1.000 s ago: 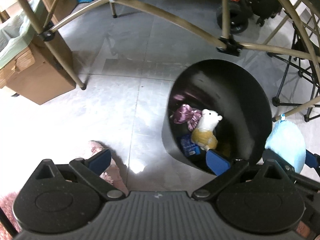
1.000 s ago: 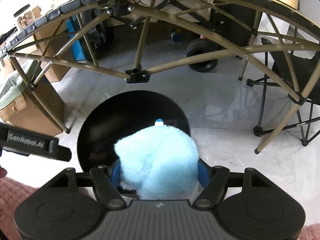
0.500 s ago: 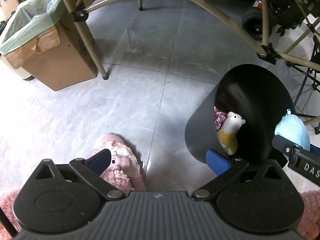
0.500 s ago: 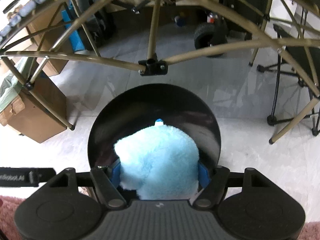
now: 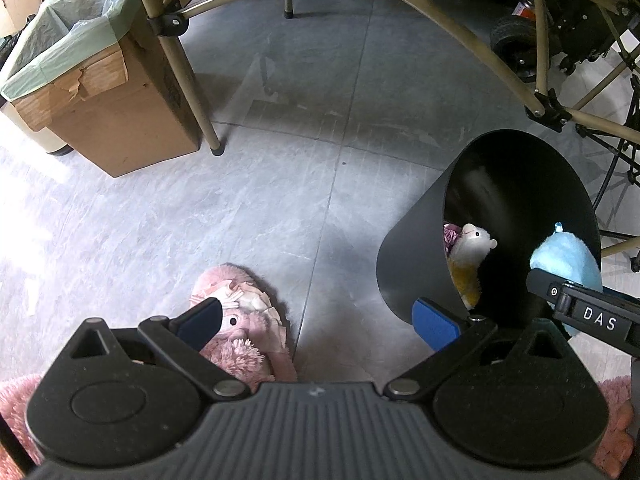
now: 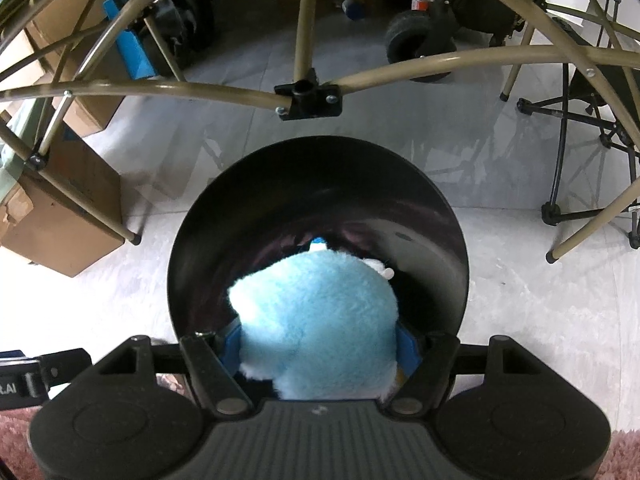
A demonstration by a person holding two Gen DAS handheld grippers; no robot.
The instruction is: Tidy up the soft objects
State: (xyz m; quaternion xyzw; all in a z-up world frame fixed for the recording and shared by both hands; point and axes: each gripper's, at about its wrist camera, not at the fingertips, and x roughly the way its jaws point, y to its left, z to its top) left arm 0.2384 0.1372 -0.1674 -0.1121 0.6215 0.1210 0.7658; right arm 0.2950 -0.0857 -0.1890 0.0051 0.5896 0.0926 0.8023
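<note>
The bin (image 6: pixel 440 216) is plain black inside and out. The plush (image 6: pixel 320 320) over it is pale blue and fluffy. In the bin, a toy (image 5: pixel 476 240) is white above and mustard yellow below, beside a scrap of purple cloth (image 5: pixel 451 235). The slipper (image 5: pixel 244 320) on the floor is pink with cream frills. The floor (image 5: pixel 280 184) is grey, streaked tile. The box (image 5: pixel 116 120) is brown cardboard with a pale green liner (image 5: pixel 72 36). The frame (image 6: pixel 460 64) is tan with black joints.

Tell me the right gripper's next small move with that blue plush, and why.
Probably open the jaws and let go. The right gripper is clamped on the blue plush, which hangs over the open mouth of the black bin, where a white plush already lies.
</note>
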